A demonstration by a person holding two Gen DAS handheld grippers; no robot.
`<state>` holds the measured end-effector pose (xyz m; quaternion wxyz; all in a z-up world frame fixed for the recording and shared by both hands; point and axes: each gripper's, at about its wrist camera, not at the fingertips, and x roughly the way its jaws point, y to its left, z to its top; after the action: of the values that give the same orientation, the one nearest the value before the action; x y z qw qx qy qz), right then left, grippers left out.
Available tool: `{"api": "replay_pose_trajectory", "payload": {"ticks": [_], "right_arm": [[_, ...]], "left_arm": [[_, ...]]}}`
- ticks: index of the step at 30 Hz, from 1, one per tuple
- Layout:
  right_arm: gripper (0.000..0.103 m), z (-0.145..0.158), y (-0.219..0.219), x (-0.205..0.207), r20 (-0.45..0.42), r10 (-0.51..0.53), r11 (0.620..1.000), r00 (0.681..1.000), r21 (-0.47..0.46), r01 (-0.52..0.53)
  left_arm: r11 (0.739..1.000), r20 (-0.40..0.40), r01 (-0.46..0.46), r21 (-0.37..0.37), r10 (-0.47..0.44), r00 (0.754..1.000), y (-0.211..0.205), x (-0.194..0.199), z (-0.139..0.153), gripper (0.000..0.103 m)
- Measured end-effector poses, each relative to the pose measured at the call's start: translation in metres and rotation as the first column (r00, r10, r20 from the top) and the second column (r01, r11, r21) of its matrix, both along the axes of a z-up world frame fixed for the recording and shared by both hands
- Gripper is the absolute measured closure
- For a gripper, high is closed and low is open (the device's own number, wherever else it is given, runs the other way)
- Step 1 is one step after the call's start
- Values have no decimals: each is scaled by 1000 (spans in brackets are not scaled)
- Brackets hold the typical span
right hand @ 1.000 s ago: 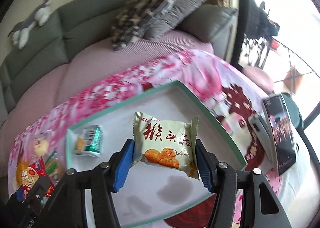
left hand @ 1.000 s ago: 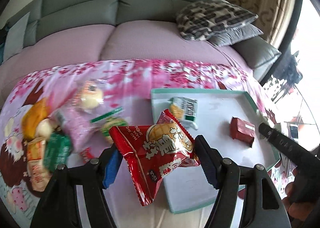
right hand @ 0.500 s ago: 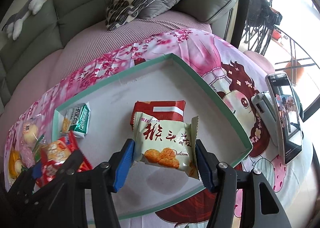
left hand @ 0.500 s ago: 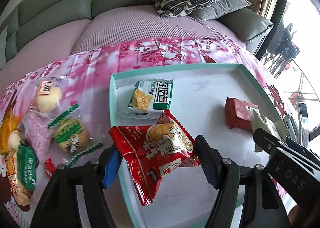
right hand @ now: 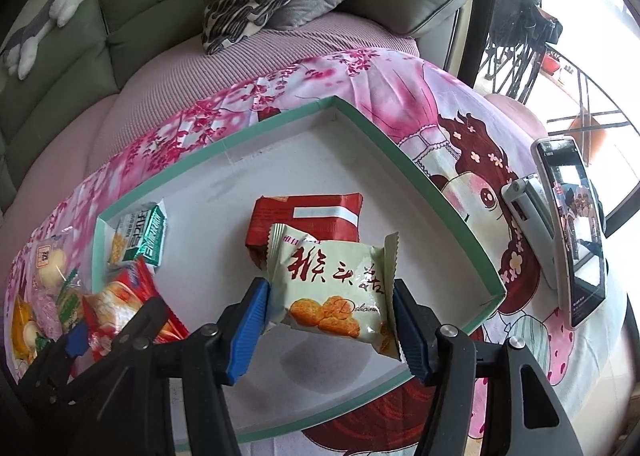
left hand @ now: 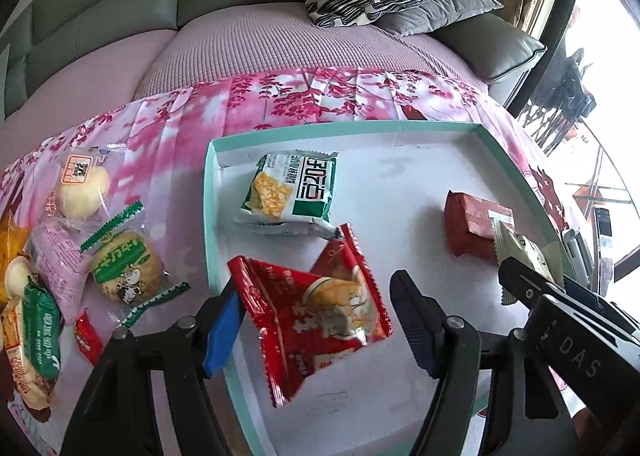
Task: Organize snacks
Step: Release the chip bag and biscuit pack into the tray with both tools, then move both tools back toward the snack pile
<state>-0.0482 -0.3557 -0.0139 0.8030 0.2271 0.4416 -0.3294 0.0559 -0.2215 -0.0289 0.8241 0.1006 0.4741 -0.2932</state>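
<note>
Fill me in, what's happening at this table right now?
A person is sorting snacks into a shallow teal-edged tray with a handheld gripper in each hand. The left gripper has just been opening: its right pad stands clear of the red snack packet, which is dropping over the tray. The right gripper pinches a cream biscuit packet above the tray. A green-and-white packet and a red bar already lie inside; more snacks wait on the cloth.
</note>
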Motion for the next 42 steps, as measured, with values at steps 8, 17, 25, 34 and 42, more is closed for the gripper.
{"api": "replay_pose_trajectory", "payload": {"ticks": [8,17,25,34,42], "right_arm": [[36,11,-2,-3,26,-4,1000,1000,-18,4],[23,28,1,-4,69,12,999,998,-46,-9],[14,26,5,-1,63,25,999,998,-49,-22],[0,21,10,7,41,56,997,998,-64,-54],[0,18,18,14,23,91,994,996,-65,-90]], "left_arm": [[998,-14,-34,-58,34,999,13,6,14,14],[993,24,-87,-76,89,996,29,7,36,12],[975,43,-211,-68,214,976,54,23,36,0],[912,6,-410,22,410,912,99,46,18,0],[883,14,-467,50,467,884,136,56,19,0]]}}
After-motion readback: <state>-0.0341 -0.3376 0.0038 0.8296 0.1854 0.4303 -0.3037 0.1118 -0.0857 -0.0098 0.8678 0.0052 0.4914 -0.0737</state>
